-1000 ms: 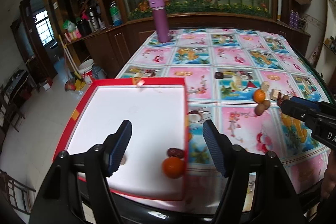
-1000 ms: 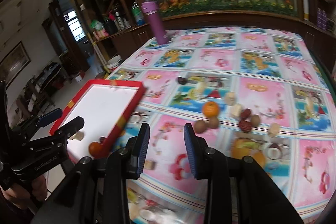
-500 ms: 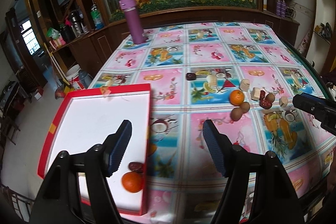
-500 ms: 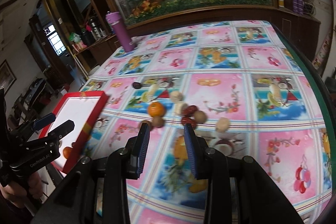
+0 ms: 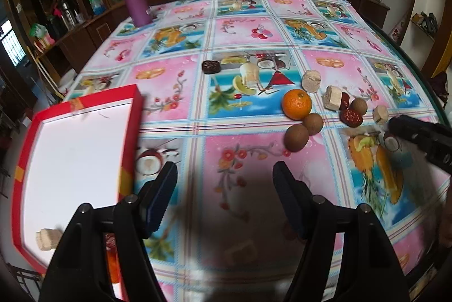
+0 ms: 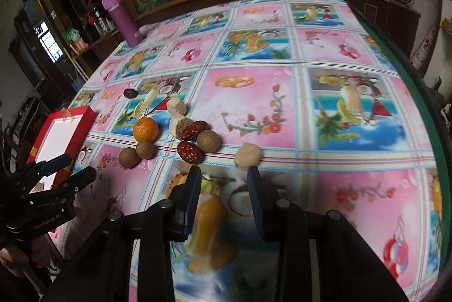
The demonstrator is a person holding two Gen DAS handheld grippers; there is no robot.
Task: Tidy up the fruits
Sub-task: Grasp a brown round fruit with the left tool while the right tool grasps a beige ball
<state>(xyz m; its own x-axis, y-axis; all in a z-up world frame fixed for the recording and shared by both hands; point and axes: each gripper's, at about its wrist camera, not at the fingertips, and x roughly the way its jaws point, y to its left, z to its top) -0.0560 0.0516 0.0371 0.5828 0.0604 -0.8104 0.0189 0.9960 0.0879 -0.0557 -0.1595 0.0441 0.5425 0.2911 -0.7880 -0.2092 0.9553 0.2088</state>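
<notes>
Both grippers are spread wide with nothing in them, left gripper (image 5: 224,190) by the red tray (image 5: 131,129). Right gripper (image 6: 224,180) hangs just short of the orange (image 6: 145,129) and fruit pile mid-bench.

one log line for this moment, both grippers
left gripper: open, empty | right gripper: open, near beige chunk | red tray: left

One orange (image 5: 296,104); three longans (image 5: 296,138)

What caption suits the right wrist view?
Open right claw nears a pale snack cube beside the fruit pile on a floral tablecloth.
</notes>
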